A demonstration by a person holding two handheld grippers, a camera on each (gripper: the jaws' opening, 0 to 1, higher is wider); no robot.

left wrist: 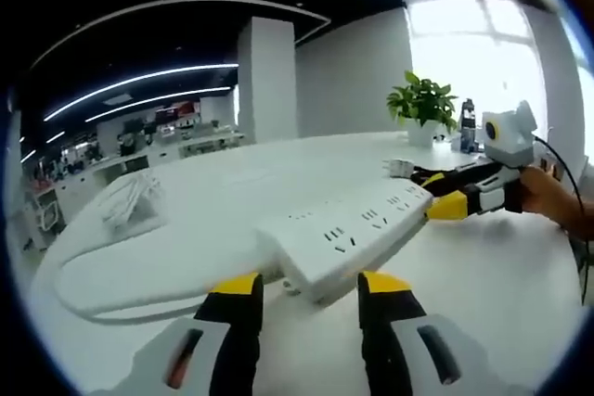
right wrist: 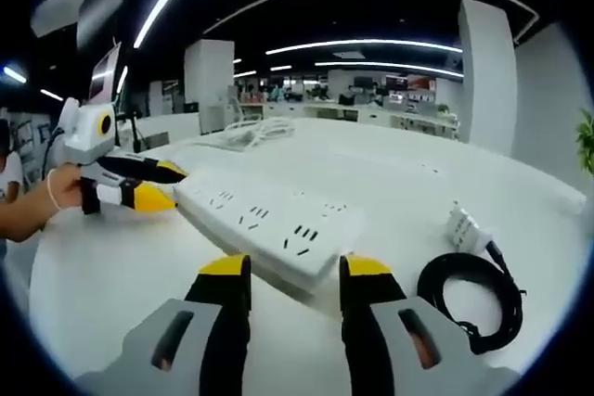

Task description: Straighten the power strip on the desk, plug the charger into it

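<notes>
Power strip (left wrist: 348,234): white, on worktop (left wrist: 483,294), each end between a pair of tongs.
Left tongs (left wrist: 311,285): apart, astride one end.
Right tongs (right wrist: 286,271): apart, astride other end.
Right gripper view: charger (right wrist: 461,226), coiled black cable (right wrist: 473,299).
Left gripper view: potted plant (left wrist: 424,104).

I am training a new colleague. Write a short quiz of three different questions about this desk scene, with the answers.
1. True or false: the charger is already plugged into the power strip.
2. What lies coiled beside the charger? A) black cable B) white rope C) metal chain
3. Fill in: each gripper, left and right, has its jaws around one ___ of the strip.

Key: 1 false; 2 A, the black cable; 3 end.
</notes>
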